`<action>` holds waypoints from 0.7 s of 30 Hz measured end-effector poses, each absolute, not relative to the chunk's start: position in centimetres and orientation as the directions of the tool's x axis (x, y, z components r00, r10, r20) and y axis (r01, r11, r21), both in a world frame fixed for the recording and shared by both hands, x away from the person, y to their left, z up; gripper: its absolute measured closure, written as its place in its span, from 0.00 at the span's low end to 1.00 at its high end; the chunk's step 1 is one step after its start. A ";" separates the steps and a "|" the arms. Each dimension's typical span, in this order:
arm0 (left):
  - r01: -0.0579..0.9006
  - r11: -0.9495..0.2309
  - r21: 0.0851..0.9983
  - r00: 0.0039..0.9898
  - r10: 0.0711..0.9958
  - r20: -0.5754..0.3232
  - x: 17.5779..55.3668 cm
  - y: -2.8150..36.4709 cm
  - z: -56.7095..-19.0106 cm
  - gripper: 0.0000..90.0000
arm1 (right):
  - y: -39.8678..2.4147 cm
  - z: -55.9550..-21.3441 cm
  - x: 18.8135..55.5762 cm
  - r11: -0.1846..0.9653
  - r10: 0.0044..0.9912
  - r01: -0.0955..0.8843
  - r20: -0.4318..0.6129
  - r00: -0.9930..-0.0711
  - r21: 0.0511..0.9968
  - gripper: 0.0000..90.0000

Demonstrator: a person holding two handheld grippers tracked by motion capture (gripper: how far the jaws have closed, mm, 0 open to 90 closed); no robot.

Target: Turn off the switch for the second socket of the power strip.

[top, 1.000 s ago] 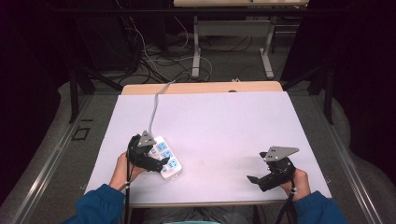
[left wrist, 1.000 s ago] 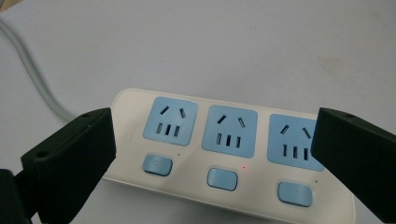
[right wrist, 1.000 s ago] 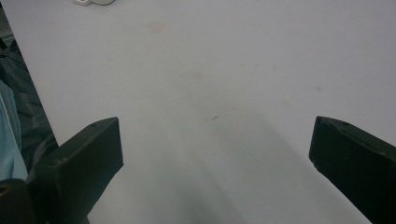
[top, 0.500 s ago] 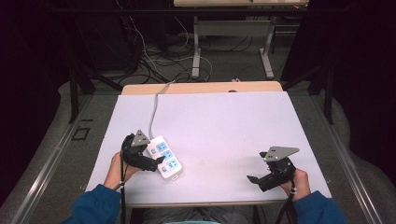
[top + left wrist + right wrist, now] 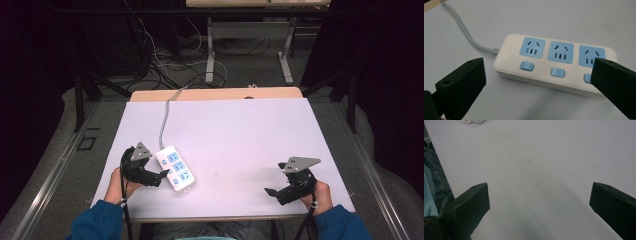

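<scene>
A white power strip (image 5: 175, 167) with three blue sockets and blue switches lies on the white table (image 5: 235, 135) at the front left; its grey cable (image 5: 165, 117) runs to the table's far edge. In the left gripper view the power strip (image 5: 549, 60) lies just ahead of the jaws, which stand wide apart and hold nothing. My left gripper (image 5: 159, 176) sits open just left of the strip. My right gripper (image 5: 272, 190) is open at the front right over bare table, nothing between its jaws. A corner of the power strip (image 5: 472, 121) shows at the top edge of the right gripper view.
The table's front edge (image 5: 441, 167) runs close to my right gripper. Behind the table stand a wooden strip (image 5: 215, 93), metal desk legs (image 5: 212, 50) and loose cables (image 5: 160, 60) on the floor. Blue sleeves (image 5: 95, 220) enter from the bottom.
My left gripper has pulled back to the left, off the power strip and beside it. The strip stays in place. The right gripper has not moved.
</scene>
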State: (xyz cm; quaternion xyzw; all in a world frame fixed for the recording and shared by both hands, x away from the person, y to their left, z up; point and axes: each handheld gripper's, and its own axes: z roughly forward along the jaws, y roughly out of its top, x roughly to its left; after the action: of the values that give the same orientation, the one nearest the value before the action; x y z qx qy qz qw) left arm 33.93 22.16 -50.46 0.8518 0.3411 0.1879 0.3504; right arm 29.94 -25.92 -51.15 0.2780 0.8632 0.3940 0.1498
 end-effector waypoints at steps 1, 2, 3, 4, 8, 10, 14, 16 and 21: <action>0.450 -0.521 0.726 0.696 0.713 0.080 33.8 22.3 -50.5 0.00 | -25.9 -51.1 29.9 0.536 0.597 0.361 -0.040 -0.801 0.763 0.02; 0.457 -0.516 0.724 0.694 0.716 0.073 33.6 22.3 -50.5 0.00 | -25.9 -51.1 29.9 0.535 0.597 0.362 -0.039 -0.801 0.763 0.02; 0.447 -0.523 0.726 0.697 0.712 0.084 33.5 22.5 -50.4 0.00 | -25.9 -51.1 29.9 0.535 0.600 0.362 -0.041 -0.799 0.763 0.02; 0.447 -0.521 0.728 0.694 0.715 0.086 33.4 22.6 -50.5 0.00 | -25.9 -51.1 29.9 0.537 0.599 0.361 -0.043 -0.800 0.763 0.02; 0.448 -0.519 0.728 0.692 0.717 0.085 33.0 23.0 -50.5 0.00 | -25.9 -51.1 29.9 0.536 0.600 0.361 -0.043 -0.799 0.763 0.02; 0.444 -0.518 0.731 0.689 0.719 0.091 32.9 23.3 -50.4 0.00 | -25.9 -51.1 29.9 0.539 0.598 0.363 -0.042 -0.800 0.760 0.02; 0.446 -0.501 0.741 0.676 0.732 0.088 32.7 23.8 -50.5 0.00 | -25.9 -51.1 29.9 0.538 0.602 0.364 -0.044 -0.797 0.760 0.02; 0.451 -0.508 0.734 0.674 0.733 0.093 32.5 24.0 -50.5 0.00 | -25.9 -51.1 29.9 0.538 0.601 0.364 -0.044 -0.798 0.760 0.02; 0.447 -0.504 0.739 0.671 0.735 0.095 32.0 24.4 -50.8 0.00 | -26.0 -51.1 29.9 0.538 0.601 0.366 -0.041 -0.798 0.759 0.02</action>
State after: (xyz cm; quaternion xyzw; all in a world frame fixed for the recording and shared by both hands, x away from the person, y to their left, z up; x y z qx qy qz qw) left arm 32.05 24.42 -50.81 0.8429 0.3509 0.2037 0.3535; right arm 29.89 -25.96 -51.07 0.2797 0.8640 0.3907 0.1504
